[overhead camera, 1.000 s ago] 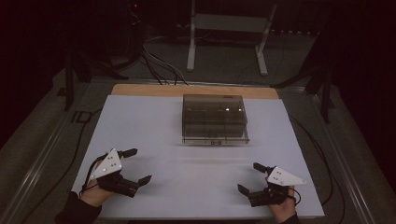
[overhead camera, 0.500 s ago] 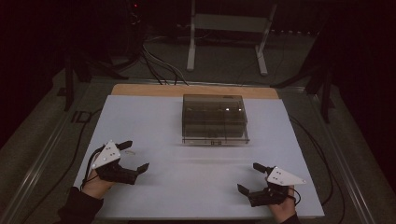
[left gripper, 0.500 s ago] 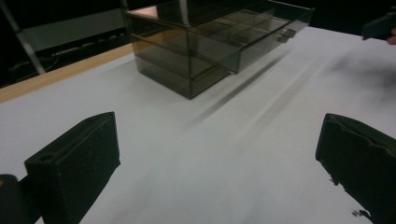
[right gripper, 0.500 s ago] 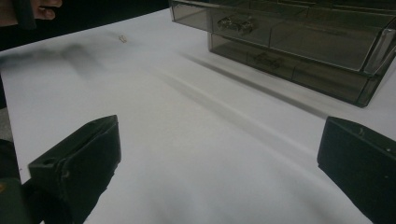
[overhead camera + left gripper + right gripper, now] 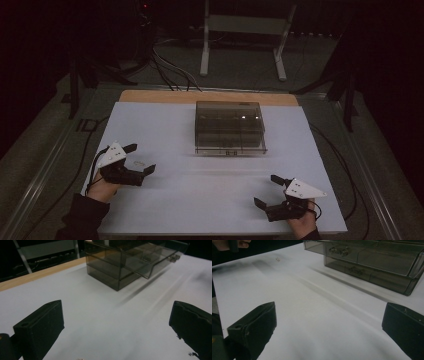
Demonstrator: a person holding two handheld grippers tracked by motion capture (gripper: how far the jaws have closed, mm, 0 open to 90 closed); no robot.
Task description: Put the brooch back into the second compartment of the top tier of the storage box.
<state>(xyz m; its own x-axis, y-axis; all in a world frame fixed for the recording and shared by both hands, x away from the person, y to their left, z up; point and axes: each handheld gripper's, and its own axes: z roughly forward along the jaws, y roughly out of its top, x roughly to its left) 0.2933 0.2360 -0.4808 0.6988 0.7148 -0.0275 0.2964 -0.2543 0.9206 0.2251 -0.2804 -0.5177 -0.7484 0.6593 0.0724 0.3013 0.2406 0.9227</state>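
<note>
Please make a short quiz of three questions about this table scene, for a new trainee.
1. True or false: the left hand-held gripper is shut on the smoky drawer box.
2. Which small thing lies on the white sheet near the left hand-held gripper? A) small metal piece B) a red cup C) a spoon
3. Fill in: the right hand-held gripper has its jaws ____.

Key: 1 false, it is open and apart from the box. 2 A. 3 open.
</note>
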